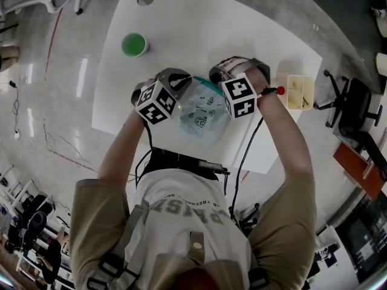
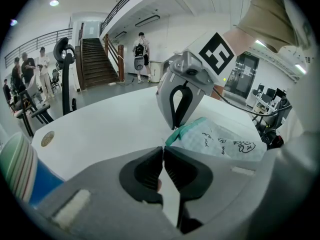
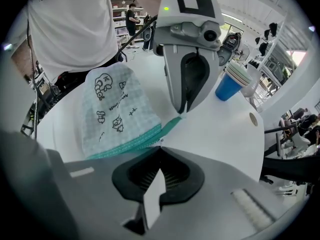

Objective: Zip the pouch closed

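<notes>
Pouch's (image 1: 198, 112) zip (image 3: 127, 145) clamped at one end
Left fingers (image 2: 145, 171) closed on the zip's tip, right fingers (image 3: 177, 176) closed on it just beside; its length runs on past the right.

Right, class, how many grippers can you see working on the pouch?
2. The left gripper pinches one end of the pouch along its teal edge; the right gripper pinches the other end. No other gripper shows in any view.

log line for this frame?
step: zip pouch | left gripper: shut on pouch, teal zipper edge | right gripper: shut on pouch, same edge | pouch on white table
</notes>
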Action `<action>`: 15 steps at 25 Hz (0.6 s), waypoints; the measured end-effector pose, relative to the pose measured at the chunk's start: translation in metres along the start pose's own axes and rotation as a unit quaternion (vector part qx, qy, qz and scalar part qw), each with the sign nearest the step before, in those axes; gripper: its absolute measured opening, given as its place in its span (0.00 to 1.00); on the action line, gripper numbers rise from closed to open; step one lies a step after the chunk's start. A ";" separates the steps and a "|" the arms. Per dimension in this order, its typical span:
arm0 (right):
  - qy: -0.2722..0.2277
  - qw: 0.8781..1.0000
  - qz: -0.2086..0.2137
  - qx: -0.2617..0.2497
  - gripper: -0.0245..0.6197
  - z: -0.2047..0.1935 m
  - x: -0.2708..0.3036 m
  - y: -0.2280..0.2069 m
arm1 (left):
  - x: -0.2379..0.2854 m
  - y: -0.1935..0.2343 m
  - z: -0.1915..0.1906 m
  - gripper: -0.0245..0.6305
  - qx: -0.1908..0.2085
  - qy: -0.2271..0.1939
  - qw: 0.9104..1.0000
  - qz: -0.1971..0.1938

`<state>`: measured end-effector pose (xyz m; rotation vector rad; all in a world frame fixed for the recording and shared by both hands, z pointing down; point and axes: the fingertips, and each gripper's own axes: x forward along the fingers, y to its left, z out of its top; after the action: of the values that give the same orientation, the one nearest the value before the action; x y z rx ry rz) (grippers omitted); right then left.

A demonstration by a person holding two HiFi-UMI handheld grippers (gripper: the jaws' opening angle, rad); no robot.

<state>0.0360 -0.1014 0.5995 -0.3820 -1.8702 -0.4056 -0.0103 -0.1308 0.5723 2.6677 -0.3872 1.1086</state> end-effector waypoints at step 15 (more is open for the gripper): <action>0.005 1.000 -0.009 0.004 0.04 -0.001 0.000 0.014 | 0.005 -0.009 0.002 0.07 0.005 0.005 1.000 0.000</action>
<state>0.0432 -0.0896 0.6012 -0.3563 -1.8662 -0.4111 -0.0025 -0.1236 0.5740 2.6703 -0.3792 1.1269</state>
